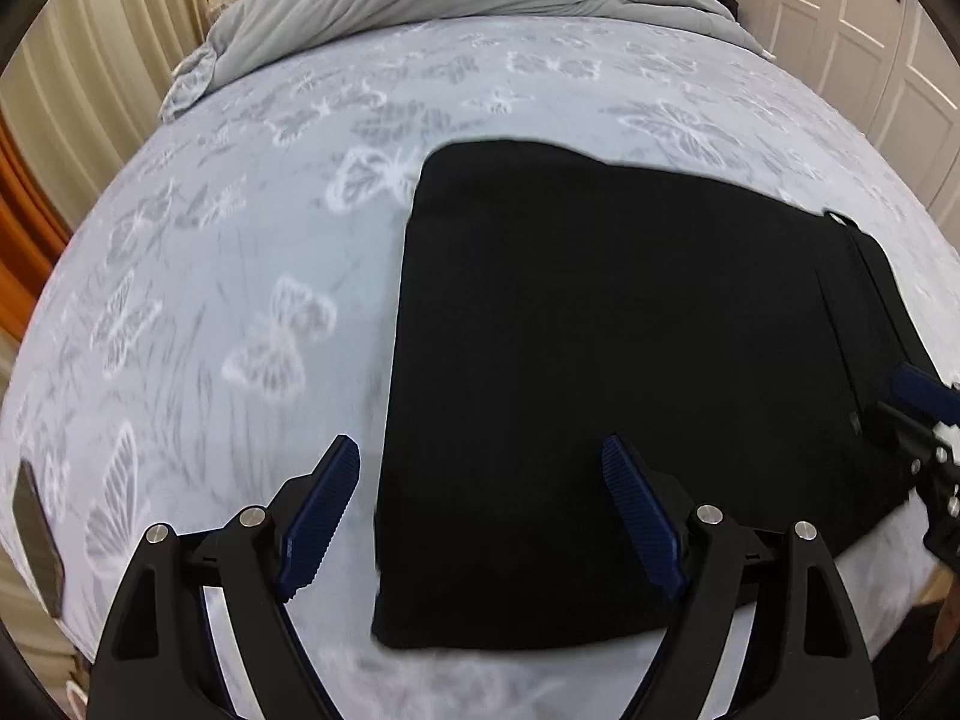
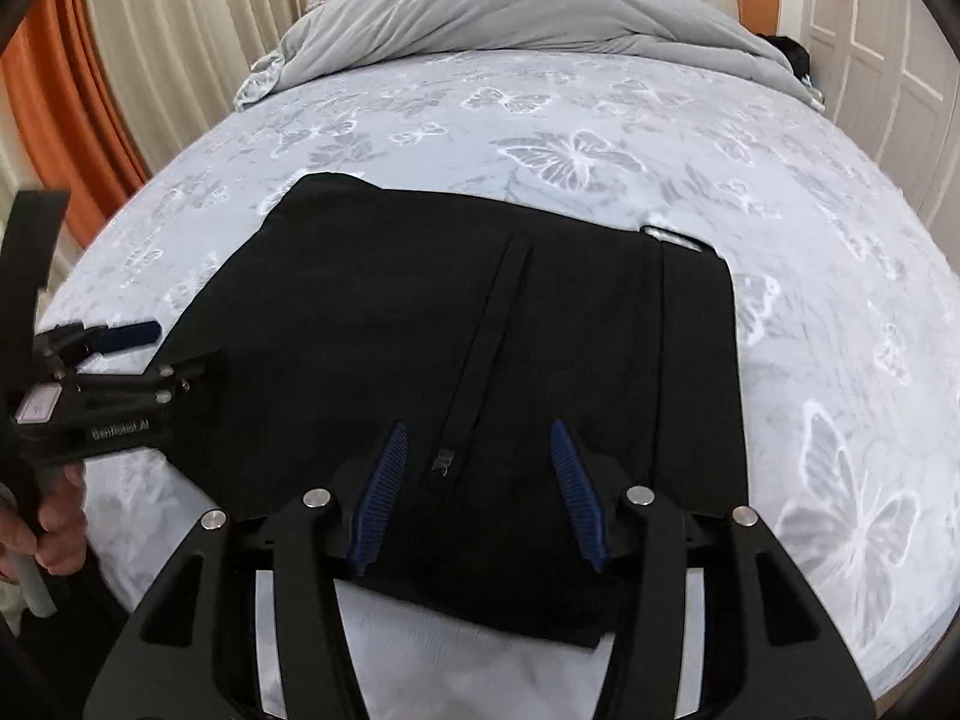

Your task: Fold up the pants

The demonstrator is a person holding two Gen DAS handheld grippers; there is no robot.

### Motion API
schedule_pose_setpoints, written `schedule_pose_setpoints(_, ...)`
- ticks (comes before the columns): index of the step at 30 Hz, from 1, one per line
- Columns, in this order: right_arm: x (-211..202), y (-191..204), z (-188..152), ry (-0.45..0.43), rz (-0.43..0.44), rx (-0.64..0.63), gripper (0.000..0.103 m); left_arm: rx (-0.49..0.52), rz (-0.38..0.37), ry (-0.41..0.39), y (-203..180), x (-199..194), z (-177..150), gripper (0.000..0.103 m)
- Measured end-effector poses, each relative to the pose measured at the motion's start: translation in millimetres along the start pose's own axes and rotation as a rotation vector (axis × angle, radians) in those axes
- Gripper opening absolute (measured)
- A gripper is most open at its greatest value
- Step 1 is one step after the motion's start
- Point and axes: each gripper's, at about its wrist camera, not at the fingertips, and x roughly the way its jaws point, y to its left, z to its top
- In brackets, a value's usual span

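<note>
Starting at the left, the left gripper (image 1: 480, 516) hangs over the near-left corner of the black pants (image 1: 600, 390), its jaws spread wide and holding nothing: one blue pad sits over the bedsheet (image 1: 210, 300) just outside the cloth's left edge, the other over the cloth itself. The pants lie folded into a compact, roughly square packet, flat on the butterfly-print sheet near the front edge of the bed, with the grey duvet (image 2: 510, 18) bunched well apart at the head end.

Moving right, the right gripper (image 2: 480, 492) hovers above the near edge of the packet, close to the long seam and its small clasp (image 2: 443, 461). Its jaws are also apart, with cloth below them but nothing pinched.

The fold looks close to finished, so the step in hand reads as letting go and tidying. To do it well, both grippers should lift away straight, with pads clear of the fabric, so the top layer is not dragged. If one more fold is wanted, each should pinch every layer at the near corners (the left one must shift inward, since it straddles the edge), then carry them over together at the same pace, keeping the edges lined up.
</note>
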Motion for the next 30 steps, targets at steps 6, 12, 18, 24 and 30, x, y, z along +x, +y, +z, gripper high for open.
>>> schedule_pose_setpoints(6,-22.3,-29.4,-4.2,-0.077,0.08,0.106,0.061,-0.074,-0.077,0.032,27.5,-2.4,-25.0,0.085)
schedule_pose_setpoints(12,-7.6,-95.7,-14.7,-0.009,0.078,0.427,0.07,-0.073,-0.038,-0.024,33.5,-16.4,-28.7,0.085)
schedule_pose_setpoints(18,14.8,-108.9,-10.5,0.041,0.175,0.506,0.038,0.112,-0.182,-0.12,-7.6,-43.7,-31.4,0.086)
schedule_pose_setpoints(24,-24.1,-90.6,10.2,-0.068,0.276,0.434,0.033,0.38,-0.296,-0.16,-80.6,-54.3,-51.5,0.086)
schedule_pose_setpoints(30,-25.0,-75.3,43.3,-0.072,0.515,0.411,0.021,0.449,-0.28,-0.205,-143.1,-40.3,-41.4,0.086)
